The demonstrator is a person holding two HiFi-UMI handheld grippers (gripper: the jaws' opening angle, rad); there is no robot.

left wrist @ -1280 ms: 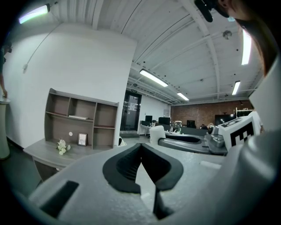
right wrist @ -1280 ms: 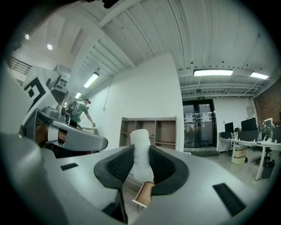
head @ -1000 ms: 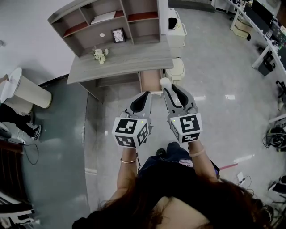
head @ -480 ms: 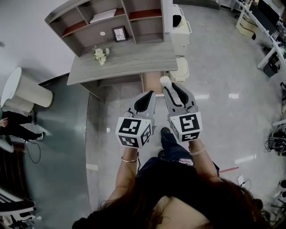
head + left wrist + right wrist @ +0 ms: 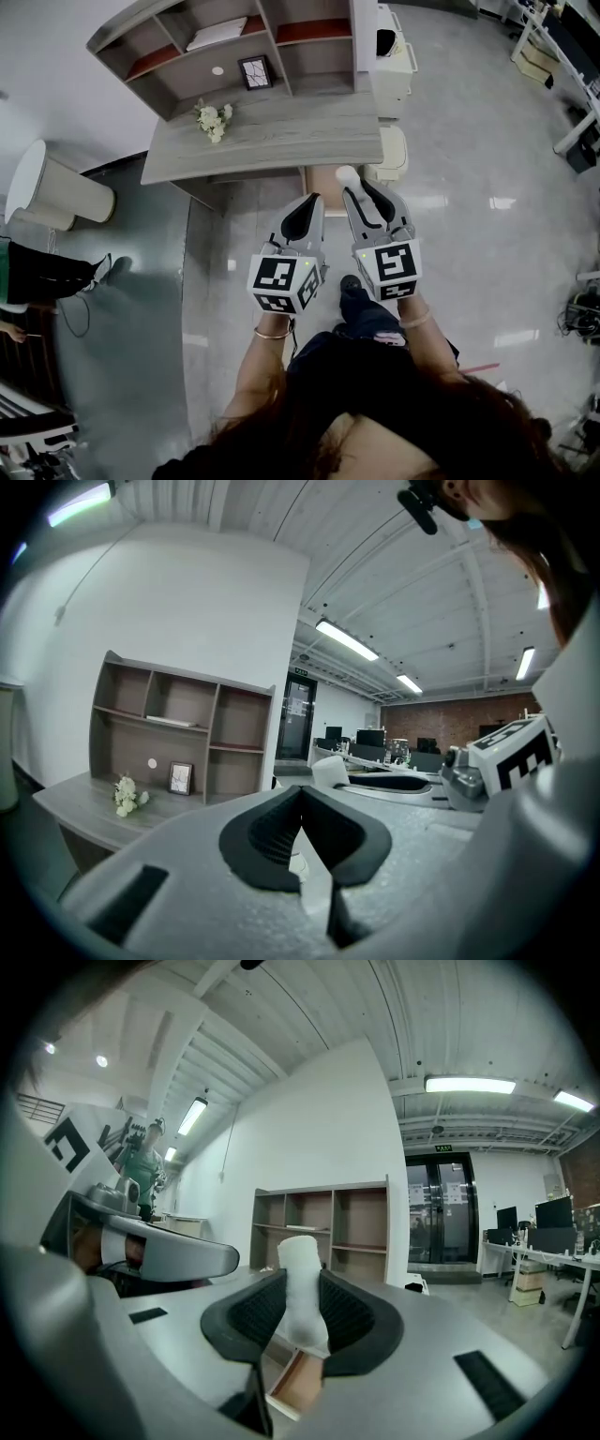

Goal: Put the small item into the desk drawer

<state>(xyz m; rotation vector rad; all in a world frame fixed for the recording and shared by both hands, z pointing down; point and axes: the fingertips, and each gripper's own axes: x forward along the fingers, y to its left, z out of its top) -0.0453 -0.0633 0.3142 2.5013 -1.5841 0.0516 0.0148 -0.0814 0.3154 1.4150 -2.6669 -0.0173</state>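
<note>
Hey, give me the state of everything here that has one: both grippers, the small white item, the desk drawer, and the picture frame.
Left gripper: shut, nothing between its jaws.
Right gripper: shut on the white item.
White item: clamped upright, its top sticking out past the jaws.
Desk drawer: pulled open below the desktop.
Picture frame: standing upright on the shelf.

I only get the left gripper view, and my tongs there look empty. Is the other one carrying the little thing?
Observer: Yes. The right gripper view shows the right tongs shut on a small white item, which sticks out past their tips.
Operator: Yay! Is the drawer open so it can go in?
Observer: Yes. In the head view the desk drawer stands pulled out beneath the desk, near the right end of the desk as that picture shows it.
</note>
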